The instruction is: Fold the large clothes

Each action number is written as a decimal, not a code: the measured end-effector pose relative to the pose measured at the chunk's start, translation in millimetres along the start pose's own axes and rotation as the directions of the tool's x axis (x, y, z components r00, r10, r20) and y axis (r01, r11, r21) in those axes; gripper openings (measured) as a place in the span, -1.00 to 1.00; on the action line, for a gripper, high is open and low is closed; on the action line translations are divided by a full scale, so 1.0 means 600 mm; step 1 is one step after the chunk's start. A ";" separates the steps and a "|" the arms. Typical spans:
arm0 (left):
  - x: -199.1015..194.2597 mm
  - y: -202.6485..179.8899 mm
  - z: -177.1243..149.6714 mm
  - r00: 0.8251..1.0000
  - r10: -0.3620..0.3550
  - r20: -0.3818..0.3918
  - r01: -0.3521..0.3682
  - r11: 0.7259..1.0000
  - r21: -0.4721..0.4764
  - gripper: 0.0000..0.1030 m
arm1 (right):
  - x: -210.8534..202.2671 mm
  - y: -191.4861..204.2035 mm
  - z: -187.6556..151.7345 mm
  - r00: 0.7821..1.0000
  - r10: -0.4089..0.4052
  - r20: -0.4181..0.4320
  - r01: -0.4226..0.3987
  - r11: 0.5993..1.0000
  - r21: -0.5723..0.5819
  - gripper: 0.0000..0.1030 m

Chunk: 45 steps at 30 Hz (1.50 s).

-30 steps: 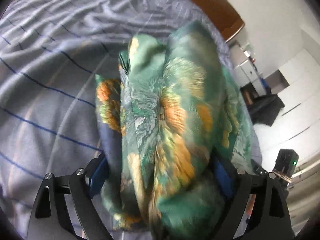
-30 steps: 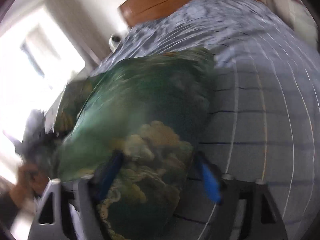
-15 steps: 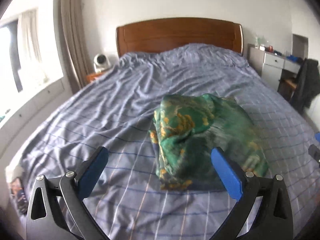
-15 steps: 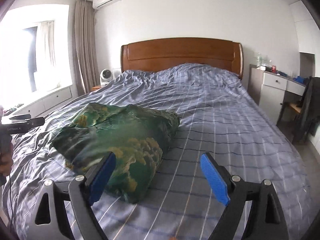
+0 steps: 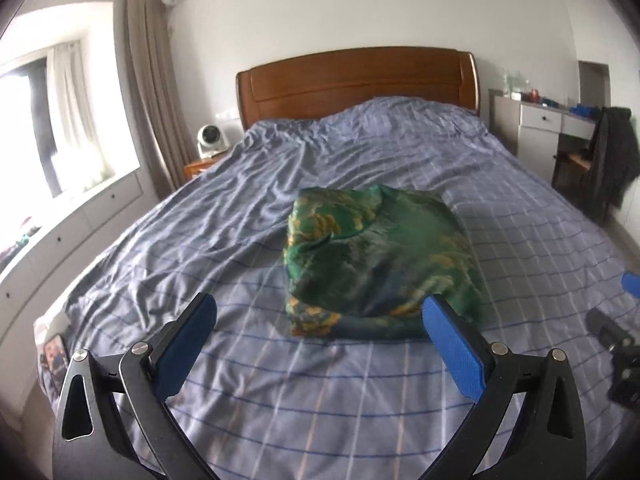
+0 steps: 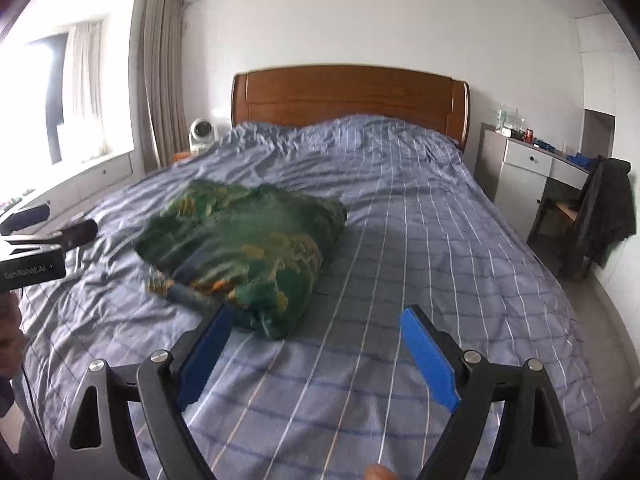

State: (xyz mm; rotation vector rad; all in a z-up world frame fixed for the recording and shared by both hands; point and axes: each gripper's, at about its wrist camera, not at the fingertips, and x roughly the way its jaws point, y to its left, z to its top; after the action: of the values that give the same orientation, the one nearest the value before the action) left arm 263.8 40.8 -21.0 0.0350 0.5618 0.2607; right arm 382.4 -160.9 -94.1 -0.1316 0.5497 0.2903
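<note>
On the blue checked bedspread (image 5: 248, 216) lies the folded green floral garment (image 5: 380, 256) — left gripper (image 5: 320, 336) and right gripper (image 6: 316, 344) both spread, grasping nothing

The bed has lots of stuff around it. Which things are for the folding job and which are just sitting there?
For the job: green patterned garment, left gripper, right gripper, both open and empty.

Just there: small white fan, dark jacket on chair, white desk.
</note>
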 end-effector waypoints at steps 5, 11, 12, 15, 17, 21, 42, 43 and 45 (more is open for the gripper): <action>-0.027 0.000 -0.017 1.000 -0.021 0.005 0.021 1.000 -0.015 0.99 | -0.030 0.014 -0.018 1.000 -0.014 -0.017 0.014 1.000 0.004 0.72; -0.046 0.007 -0.041 1.000 0.020 -0.022 -0.020 1.000 0.000 0.99 | -0.058 0.037 -0.032 0.998 -0.030 -0.047 0.030 1.000 0.000 0.73; -0.052 0.009 -0.044 0.999 0.031 -0.018 -0.030 1.000 0.005 0.99 | -0.067 0.040 -0.034 0.999 -0.028 -0.038 0.028 1.000 0.000 0.73; -0.088 0.018 -0.051 0.998 0.060 0.032 -0.060 0.998 0.013 0.99 | -0.099 0.049 -0.037 1.000 -0.026 0.010 0.026 1.000 0.006 0.73; -0.112 0.020 -0.053 0.995 0.075 0.062 -0.076 0.997 0.014 0.99 | -0.129 0.055 -0.037 0.997 -0.042 0.069 0.041 0.999 0.010 0.73; -0.134 0.014 -0.052 0.997 0.077 0.025 -0.078 0.996 0.036 0.99 | -0.149 0.075 -0.024 0.996 -0.054 0.076 0.057 0.998 -0.038 0.73; -0.121 0.016 -0.089 0.988 -0.051 -0.148 0.043 0.998 -0.055 0.99 | -0.145 0.086 -0.046 0.987 -0.060 -0.150 0.062 0.998 0.012 0.73; -0.121 0.014 -0.089 0.987 -0.053 -0.149 0.046 0.998 -0.050 0.99 | -0.143 0.087 -0.048 0.986 -0.062 -0.156 0.065 0.998 0.013 0.73; -0.122 0.008 -0.090 0.988 -0.051 -0.148 0.047 0.998 -0.036 0.99 | -0.140 0.088 -0.051 0.984 -0.064 -0.168 0.068 0.998 0.015 0.73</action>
State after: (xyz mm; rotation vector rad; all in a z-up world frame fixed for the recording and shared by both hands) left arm 174.5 24.8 -27.9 -0.0298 0.7060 0.2255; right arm 282.8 -136.5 -78.1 -0.1551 0.7140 0.2100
